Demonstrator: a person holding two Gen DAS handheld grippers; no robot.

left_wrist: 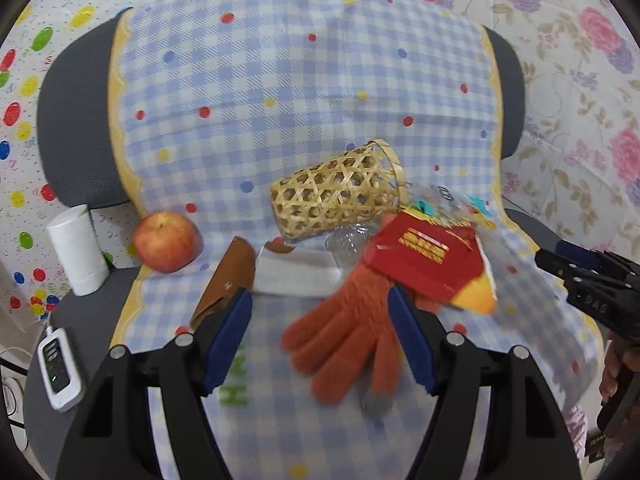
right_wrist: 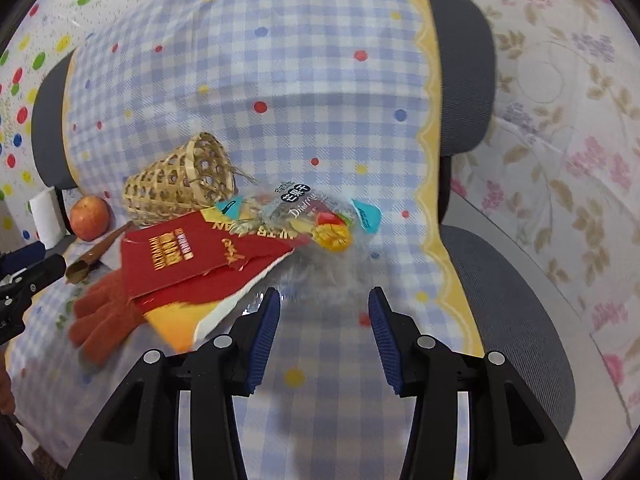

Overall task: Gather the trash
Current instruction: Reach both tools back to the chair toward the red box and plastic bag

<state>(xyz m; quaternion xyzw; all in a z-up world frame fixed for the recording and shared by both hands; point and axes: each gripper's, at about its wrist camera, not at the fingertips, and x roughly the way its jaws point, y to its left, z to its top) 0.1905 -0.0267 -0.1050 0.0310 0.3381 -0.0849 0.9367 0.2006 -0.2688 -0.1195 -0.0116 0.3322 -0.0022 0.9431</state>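
Observation:
A red paper packet [left_wrist: 424, 256] [right_wrist: 188, 256] lies over a yellow-orange wrapper [right_wrist: 180, 320]. Beside them lies a clear dried-mango bag [right_wrist: 312, 216] [left_wrist: 444, 200]. All rest on the checked cloth of a chair seat. A woven bamboo basket [left_wrist: 340, 192] [right_wrist: 180, 184] lies on its side behind them, with crumpled clear plastic [left_wrist: 352, 244] below it. My left gripper [left_wrist: 320, 340] [right_wrist: 32, 262] hovers open over an orange glove [left_wrist: 344, 344] [right_wrist: 104, 320]. My right gripper [right_wrist: 324, 332] [left_wrist: 560, 254] is open just in front of the mango bag, with only cloth between its fingers.
An apple [left_wrist: 166, 240] [right_wrist: 90, 218], a brown leather sheath [left_wrist: 228, 280] [right_wrist: 92, 260] and a white sheet [left_wrist: 296, 272] lie left of the basket. A white cylinder [left_wrist: 78, 252] stands at the seat's left edge, a white power strip [left_wrist: 58, 364] below it. The chair back [right_wrist: 304, 80] rises behind.

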